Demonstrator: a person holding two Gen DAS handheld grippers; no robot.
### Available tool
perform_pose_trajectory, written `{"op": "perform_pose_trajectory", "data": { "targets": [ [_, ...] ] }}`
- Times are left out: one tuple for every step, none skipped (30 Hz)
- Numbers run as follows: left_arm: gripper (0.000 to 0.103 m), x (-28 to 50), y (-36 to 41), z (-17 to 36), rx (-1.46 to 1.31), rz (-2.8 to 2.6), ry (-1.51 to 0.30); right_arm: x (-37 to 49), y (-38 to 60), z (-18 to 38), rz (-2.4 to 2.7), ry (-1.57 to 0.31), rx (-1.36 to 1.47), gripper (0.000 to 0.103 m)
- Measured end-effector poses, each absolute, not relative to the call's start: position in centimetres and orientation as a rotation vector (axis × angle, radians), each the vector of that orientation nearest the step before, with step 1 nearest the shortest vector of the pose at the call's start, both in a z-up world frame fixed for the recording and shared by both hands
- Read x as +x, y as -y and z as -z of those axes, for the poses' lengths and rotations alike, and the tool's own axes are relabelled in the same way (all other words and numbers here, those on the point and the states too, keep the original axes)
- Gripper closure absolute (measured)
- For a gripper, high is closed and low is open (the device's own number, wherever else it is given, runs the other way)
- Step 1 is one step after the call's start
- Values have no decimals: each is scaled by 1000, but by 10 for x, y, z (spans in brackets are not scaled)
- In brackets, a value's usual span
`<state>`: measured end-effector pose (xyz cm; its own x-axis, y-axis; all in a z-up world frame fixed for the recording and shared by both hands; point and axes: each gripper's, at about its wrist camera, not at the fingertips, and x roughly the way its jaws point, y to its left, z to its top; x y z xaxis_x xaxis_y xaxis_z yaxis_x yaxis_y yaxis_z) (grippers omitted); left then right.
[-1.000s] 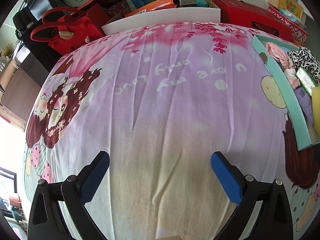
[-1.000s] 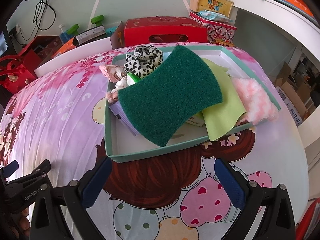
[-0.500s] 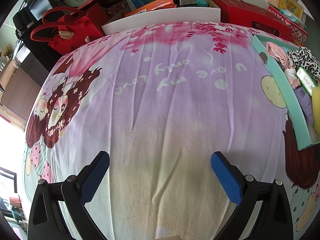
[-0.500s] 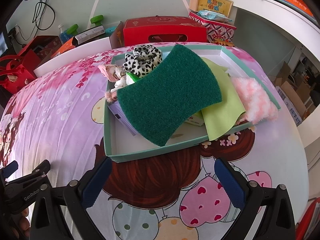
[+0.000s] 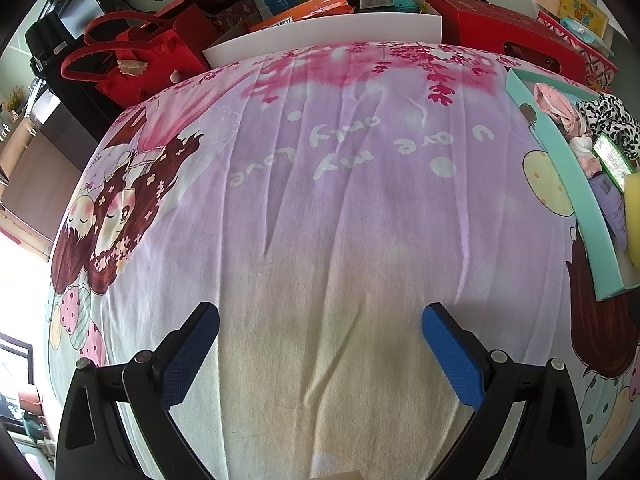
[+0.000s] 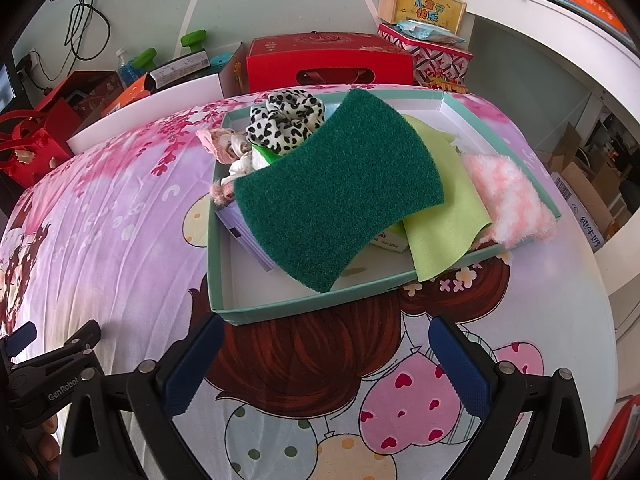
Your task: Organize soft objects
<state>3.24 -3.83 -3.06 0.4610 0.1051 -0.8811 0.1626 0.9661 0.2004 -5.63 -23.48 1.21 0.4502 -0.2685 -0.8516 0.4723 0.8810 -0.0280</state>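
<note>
A teal shallow box (image 6: 304,307) lies on the printed bedsheet just beyond my right gripper (image 6: 326,364), which stands open and holds nothing. Inside the box a dark green scouring sponge (image 6: 340,196) rests on top of a lime-green cloth (image 6: 444,224), with a fluffy pink cloth (image 6: 508,204) over the right rim, a leopard-print scrunchie (image 6: 286,122) and a small pink doll (image 6: 224,148) at the back. My left gripper (image 5: 320,344) is open over bare sheet; the same box (image 5: 576,200) sits at its far right.
Red gift box (image 6: 328,60), patterned tin (image 6: 436,56) and a wooden case (image 6: 420,4) stand behind the bed. A red bag (image 5: 132,60) and a white board (image 5: 320,36) line the far edge. The other gripper (image 6: 44,364) shows at lower left.
The right wrist view has shifted slightly, so the box sits a touch further left. Both grippers stay open and the objects have not moved.
</note>
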Motion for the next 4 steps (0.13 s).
{"op": "perform_pose_trajectory", "data": {
  "targets": [
    [2, 32, 38, 30, 271, 36, -1093, -57, 235, -12, 463, -1005, 226, 0],
    [2, 32, 38, 30, 270, 37, -1092, -57, 235, -12, 464, -1005, 227, 0],
    [2, 32, 38, 30, 269, 38, -1091, -57, 236, -11, 465, -1004, 227, 0],
    [2, 32, 38, 29, 268, 39, -1091, -58, 236, -11, 465, -1004, 228, 0]
  ]
}}
